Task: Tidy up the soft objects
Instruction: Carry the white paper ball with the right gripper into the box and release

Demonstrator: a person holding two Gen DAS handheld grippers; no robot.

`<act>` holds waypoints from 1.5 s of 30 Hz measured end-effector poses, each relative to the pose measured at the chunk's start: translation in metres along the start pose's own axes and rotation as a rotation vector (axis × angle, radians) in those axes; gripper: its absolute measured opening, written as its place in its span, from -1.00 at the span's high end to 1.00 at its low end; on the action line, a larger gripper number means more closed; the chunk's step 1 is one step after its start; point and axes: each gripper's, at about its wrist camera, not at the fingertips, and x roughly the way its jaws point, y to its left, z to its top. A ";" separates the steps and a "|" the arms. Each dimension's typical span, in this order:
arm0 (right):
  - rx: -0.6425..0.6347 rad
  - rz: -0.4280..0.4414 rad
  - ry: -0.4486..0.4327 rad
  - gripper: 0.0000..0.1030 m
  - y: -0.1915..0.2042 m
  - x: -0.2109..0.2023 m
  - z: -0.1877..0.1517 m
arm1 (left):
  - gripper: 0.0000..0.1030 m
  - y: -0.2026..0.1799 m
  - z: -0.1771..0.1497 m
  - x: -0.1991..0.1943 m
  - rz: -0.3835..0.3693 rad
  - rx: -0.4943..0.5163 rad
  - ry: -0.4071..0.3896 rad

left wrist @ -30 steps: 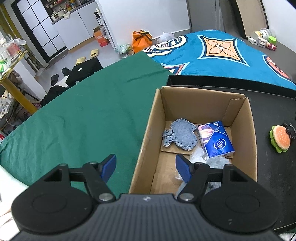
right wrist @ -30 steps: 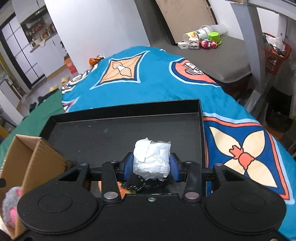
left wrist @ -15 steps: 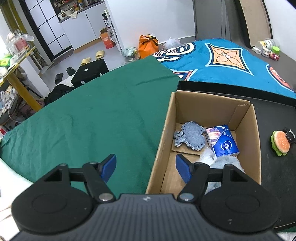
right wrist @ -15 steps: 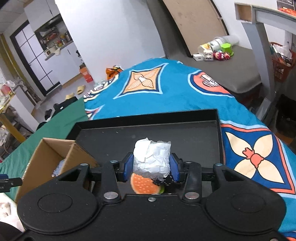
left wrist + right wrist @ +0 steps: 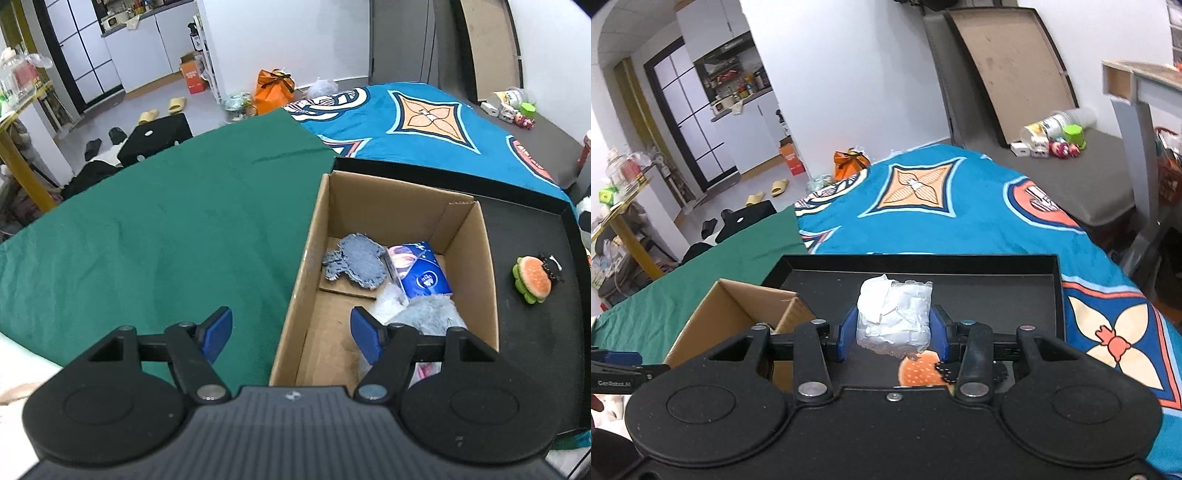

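My right gripper [image 5: 893,334] is shut on a white crumpled soft packet [image 5: 894,314], held above the black tray [image 5: 960,262]. Under it lies a burger-shaped soft toy [image 5: 918,371], also seen in the left wrist view as the burger toy [image 5: 532,275] on the tray [image 5: 532,332]. A cardboard box [image 5: 306,258] holds a grey knitted cloth [image 5: 356,260], a blue tissue pack [image 5: 421,271] and a grey fluffy thing [image 5: 428,315]. My left gripper [image 5: 291,334] stands open and empty over the box's near left wall. The box [image 5: 701,321] shows left of the packet.
A green cloth [image 5: 147,229] covers the surface left of the box; a blue patterned blanket [image 5: 942,199] lies beyond the tray. Small toys and a cup [image 5: 1056,136] sit on a grey bench at the far right. Shoes and bags lie on the floor beyond.
The right gripper has risen with the white packet, so the burger toy and the box now show below it. In the left wrist view the box has shifted right.
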 end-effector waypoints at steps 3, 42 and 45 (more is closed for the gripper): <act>-0.031 0.009 -0.004 0.20 0.012 -0.001 0.002 | -0.34 0.004 -0.002 0.001 -0.025 -0.012 0.000; -0.149 0.119 0.113 0.19 0.178 0.020 -0.015 | 0.68 0.054 -0.023 0.037 -0.260 -0.134 0.089; -0.129 0.154 0.147 0.09 0.184 0.024 -0.017 | 0.72 0.057 -0.023 0.041 -0.274 -0.147 0.108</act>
